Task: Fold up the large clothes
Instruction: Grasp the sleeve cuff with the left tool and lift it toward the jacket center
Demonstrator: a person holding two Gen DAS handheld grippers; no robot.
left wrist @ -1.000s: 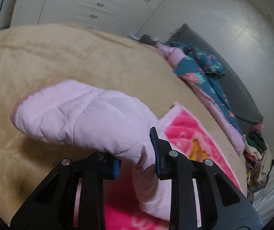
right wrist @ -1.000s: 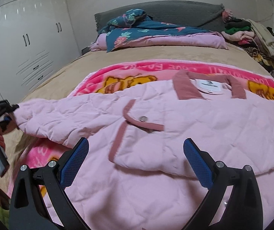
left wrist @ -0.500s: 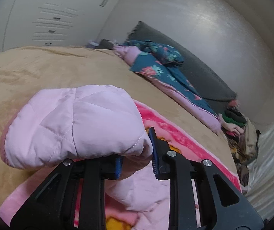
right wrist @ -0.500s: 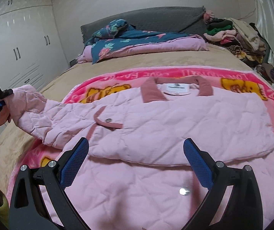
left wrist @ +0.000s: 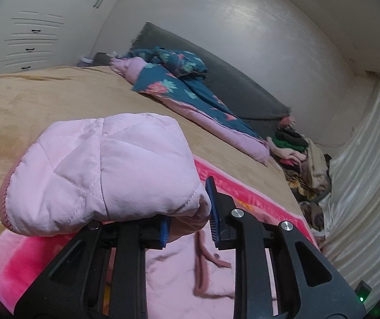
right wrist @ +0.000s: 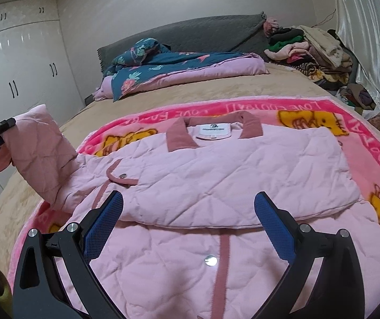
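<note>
The jacket (right wrist: 216, 186) lay flat on the pink blanket (right wrist: 370, 138), collar toward the headboard, long axis running head to foot. The left gripper (left wrist: 188, 219) pinched the sleeve (left wrist: 99, 172), raised off the jacket's left edge. The right gripper (right wrist: 190, 228) hovered spread over the front.

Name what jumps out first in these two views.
The pink quilted jacket spread over the cartoon blanket fills the right view. Its sleeve is lifted off the bed, pinched in the left gripper; the right gripper hangs open above the jacket.
</note>
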